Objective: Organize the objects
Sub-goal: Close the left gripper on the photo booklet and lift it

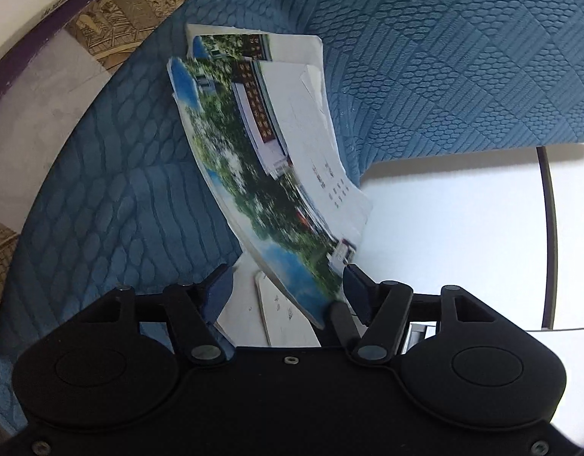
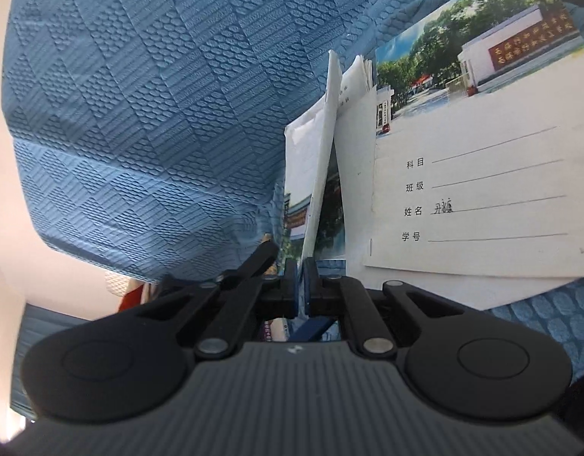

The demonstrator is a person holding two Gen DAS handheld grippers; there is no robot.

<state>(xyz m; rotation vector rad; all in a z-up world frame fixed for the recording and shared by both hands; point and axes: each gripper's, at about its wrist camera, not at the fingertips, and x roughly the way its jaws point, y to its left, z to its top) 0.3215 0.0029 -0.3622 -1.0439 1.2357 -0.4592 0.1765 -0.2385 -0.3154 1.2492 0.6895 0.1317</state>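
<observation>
Several thin exercise books with a photo cover of trees and a gate lie on a blue quilted cover. In the left wrist view one book [image 1: 254, 174] is lifted and tilted over another book [image 1: 254, 43] lying flat. My left gripper [image 1: 288, 283] is open, its blue pads either side of the lifted book's near edge. In the right wrist view my right gripper [image 2: 301, 269] is shut on the edge of a raised white book [image 2: 322, 159]. A book with lined name fields [image 2: 470, 174] lies to its right.
The blue quilted cover [image 1: 443, 57] spreads under everything. A white floor [image 1: 462, 235] with a dark line lies past its edge on the right. A patterned brown surface [image 1: 121, 11] and a purple strip sit at the upper left.
</observation>
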